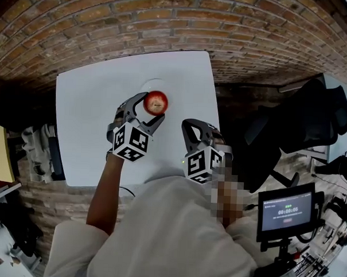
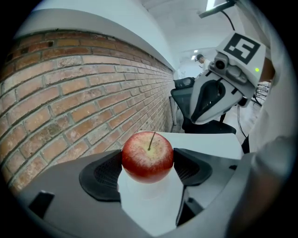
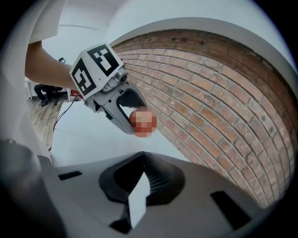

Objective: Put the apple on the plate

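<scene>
While my left gripper (image 1: 153, 108) has its jaws clamped on the apple (image 2: 147, 155) over the plate (image 1: 154, 84) near the table's (image 1: 93, 131) far edge, my right gripper's (image 3: 144, 179) jaws sit closed on nothing by the right edge.

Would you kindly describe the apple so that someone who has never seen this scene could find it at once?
On the white table by the brick wall, look toward the far edge, where the left gripper reaches out over a white plate. The apple is held between its fingers: the only red, round thing there, with a thin stem on top.
</scene>
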`<state>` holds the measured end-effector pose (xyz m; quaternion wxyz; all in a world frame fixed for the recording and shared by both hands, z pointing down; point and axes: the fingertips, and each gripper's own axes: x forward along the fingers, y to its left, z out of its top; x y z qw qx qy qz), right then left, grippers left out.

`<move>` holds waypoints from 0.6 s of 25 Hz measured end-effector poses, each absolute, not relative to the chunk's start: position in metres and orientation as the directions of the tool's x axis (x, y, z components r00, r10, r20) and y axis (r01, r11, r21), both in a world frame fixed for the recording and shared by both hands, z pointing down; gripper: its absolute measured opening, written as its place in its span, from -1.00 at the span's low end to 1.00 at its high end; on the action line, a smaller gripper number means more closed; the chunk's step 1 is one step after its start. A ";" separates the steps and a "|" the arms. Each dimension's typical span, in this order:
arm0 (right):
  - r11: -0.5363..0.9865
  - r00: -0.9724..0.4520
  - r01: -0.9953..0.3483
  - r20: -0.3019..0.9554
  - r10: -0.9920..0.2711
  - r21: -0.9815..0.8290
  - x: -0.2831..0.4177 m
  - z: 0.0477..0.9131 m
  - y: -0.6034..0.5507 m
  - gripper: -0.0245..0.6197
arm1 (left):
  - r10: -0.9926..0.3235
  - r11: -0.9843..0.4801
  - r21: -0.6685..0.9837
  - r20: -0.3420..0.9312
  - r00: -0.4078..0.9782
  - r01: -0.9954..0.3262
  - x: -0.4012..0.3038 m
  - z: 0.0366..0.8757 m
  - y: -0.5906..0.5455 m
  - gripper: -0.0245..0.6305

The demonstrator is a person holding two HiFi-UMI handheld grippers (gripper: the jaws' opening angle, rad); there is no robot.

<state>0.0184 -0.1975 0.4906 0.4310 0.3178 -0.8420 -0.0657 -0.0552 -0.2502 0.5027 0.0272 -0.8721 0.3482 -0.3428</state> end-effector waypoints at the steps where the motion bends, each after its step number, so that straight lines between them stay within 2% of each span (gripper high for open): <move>1: 0.789 -0.426 -0.481 0.685 -0.591 0.382 0.019 0.492 -0.200 -0.92 | -0.623 -0.757 -0.282 0.583 0.522 -0.589 -0.056 0.505 -0.252 0.16; 15: 0.798 -0.408 -0.487 0.715 -0.568 0.355 0.018 0.514 -0.224 -0.92 | -0.563 -0.780 -0.190 0.629 0.536 -0.596 -0.059 0.546 -0.275 0.16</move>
